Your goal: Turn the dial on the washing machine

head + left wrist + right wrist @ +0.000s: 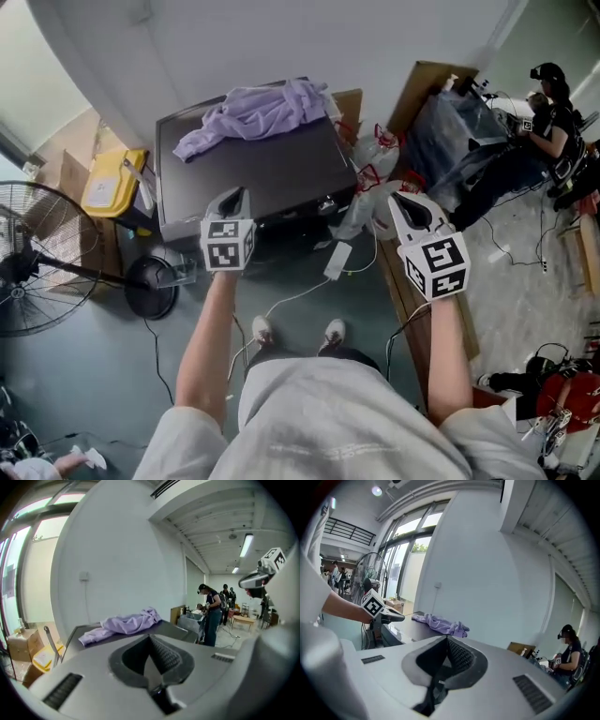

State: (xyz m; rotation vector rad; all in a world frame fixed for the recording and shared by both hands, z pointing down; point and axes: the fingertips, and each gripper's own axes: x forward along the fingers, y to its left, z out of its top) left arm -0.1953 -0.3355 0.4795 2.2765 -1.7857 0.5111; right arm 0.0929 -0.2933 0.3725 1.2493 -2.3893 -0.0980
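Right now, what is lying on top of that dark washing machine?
A crumpled lilac cloth lies on the washing machine, toward the back of its flat top. Whatever is under the cloth is covered, and the machine's inside cannot be seen.

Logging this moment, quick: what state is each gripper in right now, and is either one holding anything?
Left gripper: closed, holding nothing.
Right gripper: closed, holding nothing.

Dark washing machine (272, 173) top: crumpled lilac cloth (258, 112) lying at rear. Grey floor (103, 375): fan (37, 253), white cable (291, 300).
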